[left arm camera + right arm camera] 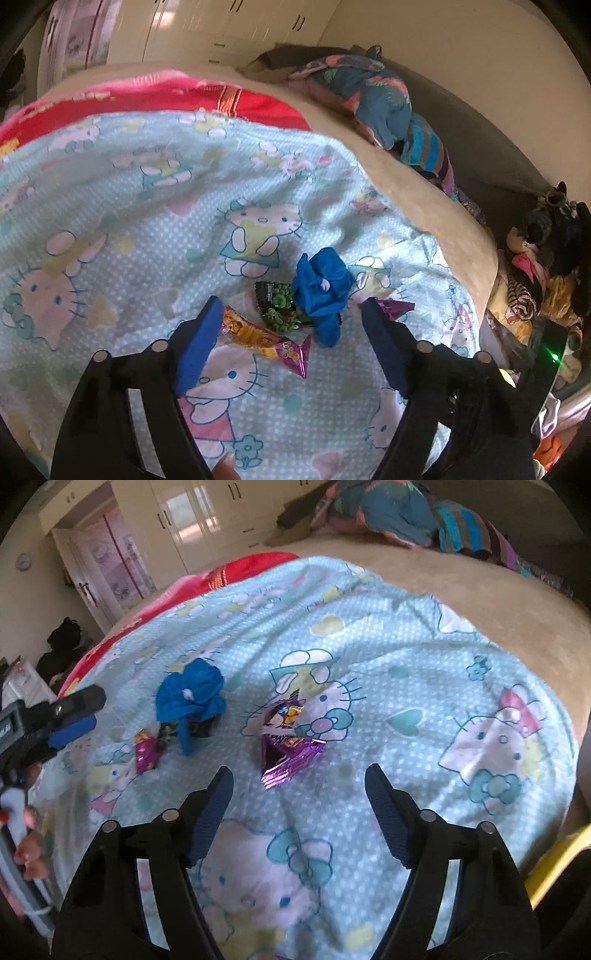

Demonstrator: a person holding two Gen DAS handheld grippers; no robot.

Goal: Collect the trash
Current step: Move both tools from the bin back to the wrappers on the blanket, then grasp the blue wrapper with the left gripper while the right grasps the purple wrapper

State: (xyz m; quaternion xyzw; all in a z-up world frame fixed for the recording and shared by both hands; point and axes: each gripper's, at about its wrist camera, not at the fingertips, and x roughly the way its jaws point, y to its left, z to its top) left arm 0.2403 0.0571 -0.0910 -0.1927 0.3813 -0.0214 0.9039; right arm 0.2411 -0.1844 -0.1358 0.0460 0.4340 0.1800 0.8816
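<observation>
Both grippers are seen from behind their own fingers, angled down over a bed. On the left gripper (291, 310) the jaws are spread apart, with nothing clamped between the blue pads. An orange and pink snack wrapper (264, 338) lies on the sheet just inside the left finger, partly hidden behind it. Just beyond it a green and black wrapper (280, 306) is found, touching a crumpled blue glove (324, 290) that rests partly on top of it. A purple foil wrapper (393, 306) is seen by the tip of the right finger.

On the right gripper (298, 777) the jaws are likewise held apart and empty. The purple foil wrapper (286, 738) lies just ahead of the fingertips, nearer the left finger. The glove and the other wrappers are set farther off to the left.

All of it rests on a pale blue cartoon-cat sheet (388, 657). Printing on the wrappers is too blurred to be read.
</observation>
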